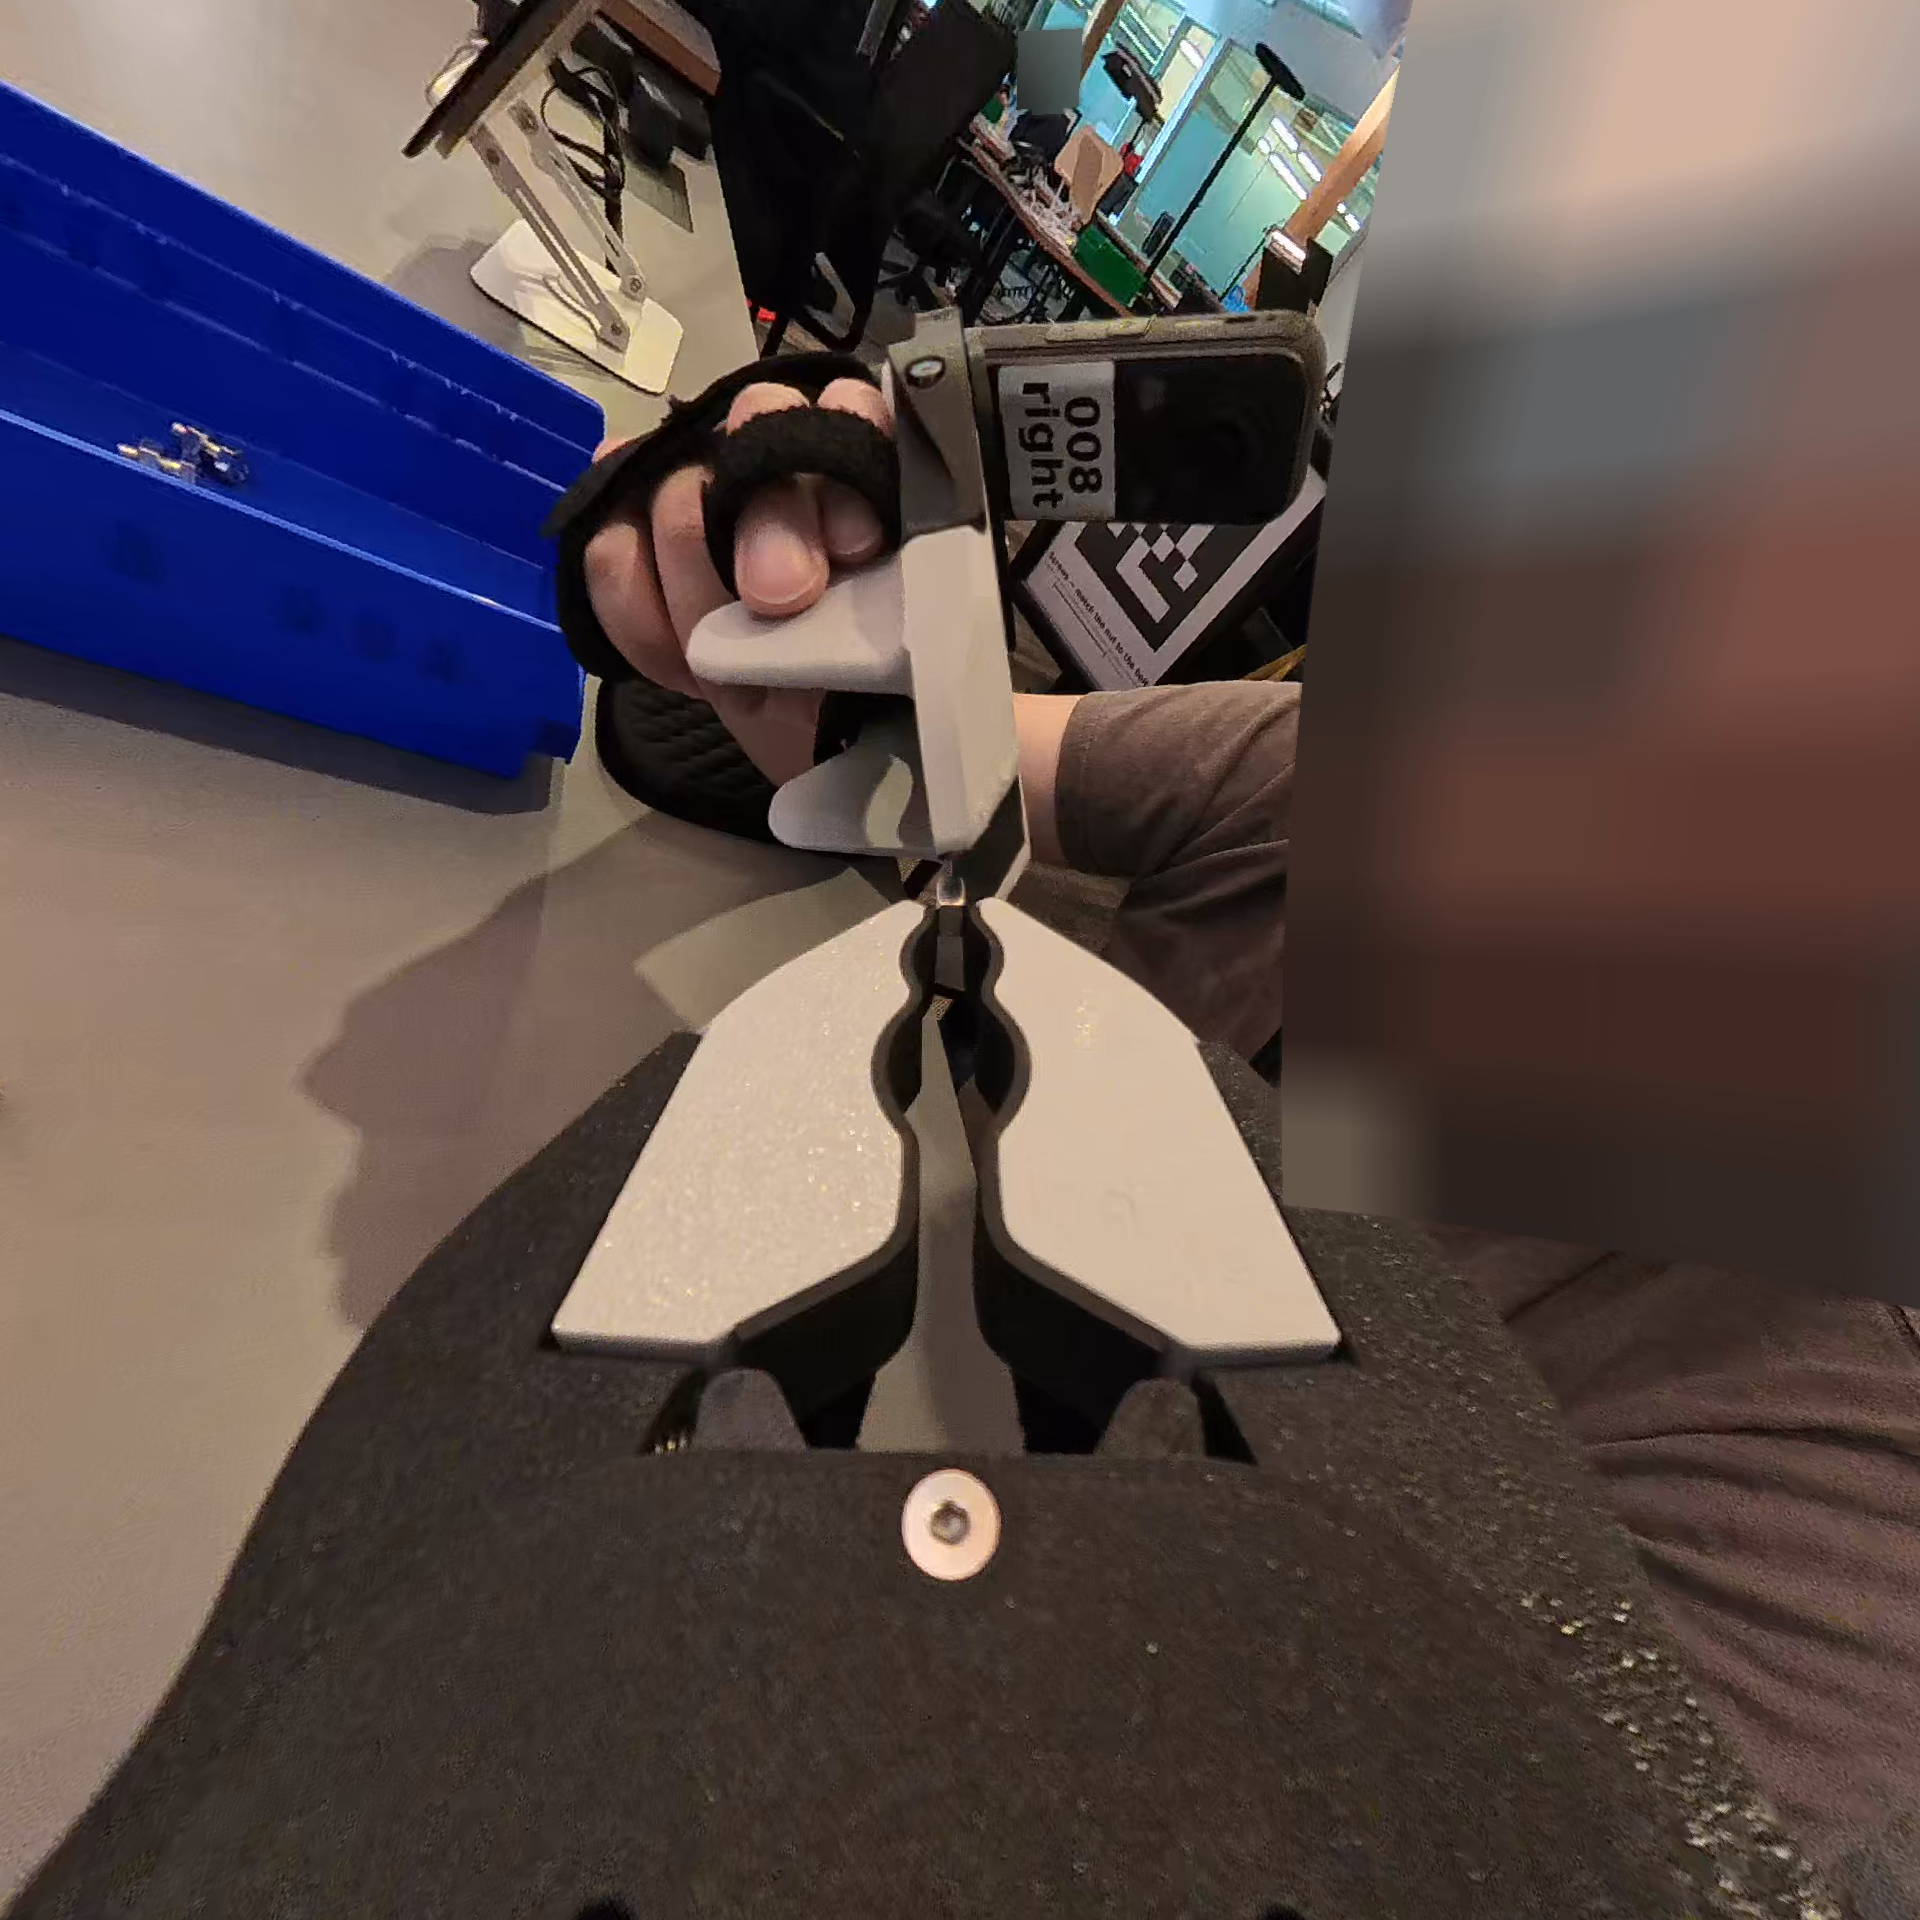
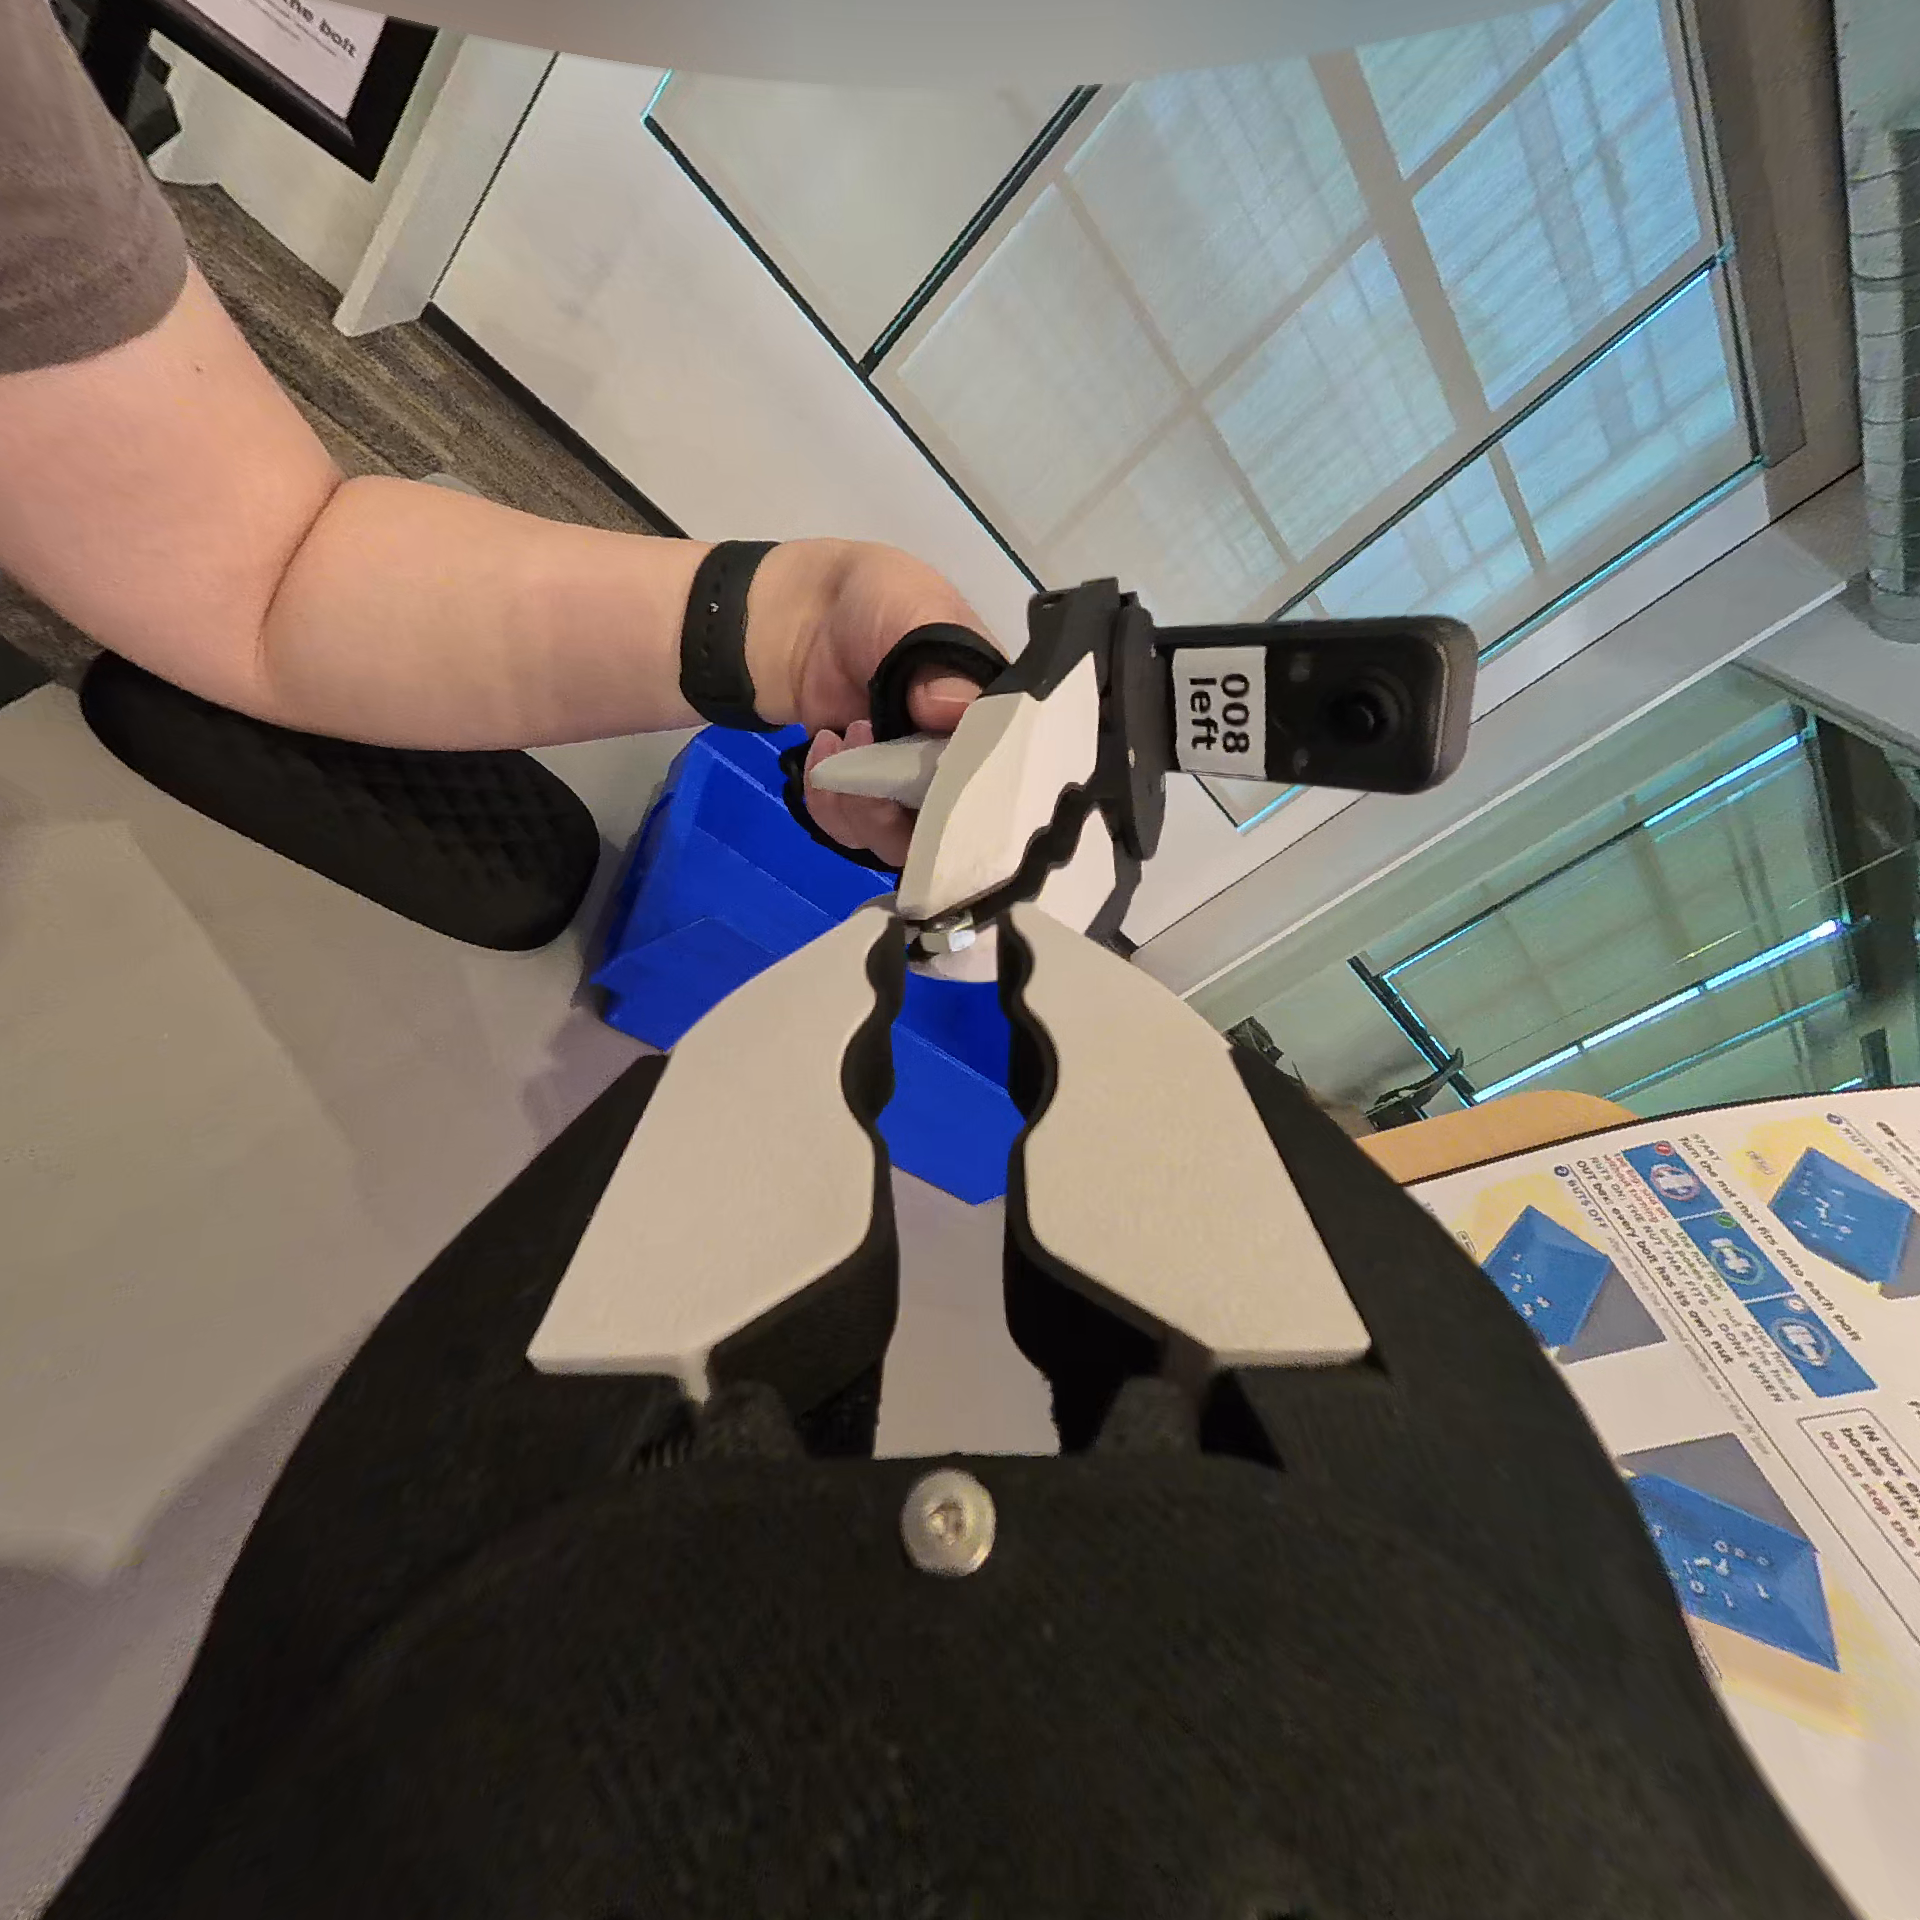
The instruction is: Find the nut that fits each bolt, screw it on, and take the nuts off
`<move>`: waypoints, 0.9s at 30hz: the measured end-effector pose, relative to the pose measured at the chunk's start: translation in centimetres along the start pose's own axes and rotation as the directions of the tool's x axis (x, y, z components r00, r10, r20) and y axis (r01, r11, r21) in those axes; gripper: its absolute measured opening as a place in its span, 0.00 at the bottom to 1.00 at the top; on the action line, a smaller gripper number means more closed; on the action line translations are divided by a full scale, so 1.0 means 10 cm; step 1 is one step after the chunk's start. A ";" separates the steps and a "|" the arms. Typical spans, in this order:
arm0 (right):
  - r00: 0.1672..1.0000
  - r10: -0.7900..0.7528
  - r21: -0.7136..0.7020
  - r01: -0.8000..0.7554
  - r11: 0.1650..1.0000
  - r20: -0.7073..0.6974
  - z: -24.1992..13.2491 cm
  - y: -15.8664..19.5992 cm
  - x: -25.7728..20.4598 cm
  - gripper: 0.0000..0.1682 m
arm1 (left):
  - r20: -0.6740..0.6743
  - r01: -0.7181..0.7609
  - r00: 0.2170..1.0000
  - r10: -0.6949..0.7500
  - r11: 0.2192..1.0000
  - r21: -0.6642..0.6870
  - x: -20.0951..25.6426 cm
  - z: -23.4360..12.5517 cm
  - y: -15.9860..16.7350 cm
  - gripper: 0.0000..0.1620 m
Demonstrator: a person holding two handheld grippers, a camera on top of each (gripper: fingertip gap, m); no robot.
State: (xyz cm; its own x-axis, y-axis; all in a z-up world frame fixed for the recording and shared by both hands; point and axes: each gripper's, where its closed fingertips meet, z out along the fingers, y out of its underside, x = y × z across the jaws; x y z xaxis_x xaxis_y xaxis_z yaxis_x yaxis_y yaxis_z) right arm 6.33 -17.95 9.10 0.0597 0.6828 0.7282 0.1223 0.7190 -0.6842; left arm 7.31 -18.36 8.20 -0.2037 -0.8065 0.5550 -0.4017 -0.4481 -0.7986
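- Left gripper (image 1: pixel 951 914) is seen with jaws clenched on a small bolt (image 1: pixel 949 940) at the very tips; only a dark shank and a bright end show.
- Right gripper (image 2: pixel 940 935) is seen with jaws closed around a small silver nut (image 2: pixel 940 940), held at the tips.
- The two grippers are brought tip to tip in the air above the grey worktop (image 1: pixel 260 935); nut and bolt are touching or nearly so, exact thread engagement cannot be told.
- In the left wrist view, a blue bin (image 1: pixel 291 499) is placed at 10 o'clock, with loose hardware (image 1: pixel 187 457) lying in one compartment.
- An instruction sheet (image 2: pixel 1714 1351) is seen at 4 o'clock in the right wrist view.
- Handling, judged: both parts are small, light, rigid metal, smooth and likely slippery; easily dropped.
- The nut is best taken across opposite flats, the bolt by head or lower shank, thread end left free.
- Risk, judged: cross-threading if axes are tilted.
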 end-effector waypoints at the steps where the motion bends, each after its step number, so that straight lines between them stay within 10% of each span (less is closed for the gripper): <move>1: 1.000 -0.002 -0.002 0.002 1.000 0.006 0.00 0.00 -0.01 0.10 | -0.009 0.005 1.000 -0.005 1.000 0.003 0.00 0.00 0.00 0.03; 18: 0.986 0.157 0.046 -0.160 0.986 0.062 -0.02 0.01 0.03 0.06 | 0.064 -0.181 0.982 0.179 0.983 0.028 0.08 -0.07 -0.09 0.12; 23: 0.922 0.372 0.110 -0.383 0.917 0.108 -0.12 0.00 0.20 0.07 | 0.540 -0.597 0.674 0.504 0.802 -0.003 -0.14 -0.33 -0.45 0.12; 27: 0.808 0.561 0.155 -0.586 0.795 0.179 -0.19 0.02 0.35 0.07 | 0.530 -0.706 0.581 0.618 0.706 -0.050 0.05 -0.21 -0.44 0.10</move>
State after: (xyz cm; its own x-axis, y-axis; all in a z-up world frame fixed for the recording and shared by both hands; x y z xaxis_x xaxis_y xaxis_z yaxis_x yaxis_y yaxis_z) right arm 8.46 -15.68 11.58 -0.0600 0.9784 0.1979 -0.0915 0.1920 -0.9771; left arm 7.09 -15.96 12.45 0.1068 -0.9497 -0.2944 -0.1844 0.2720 -0.9444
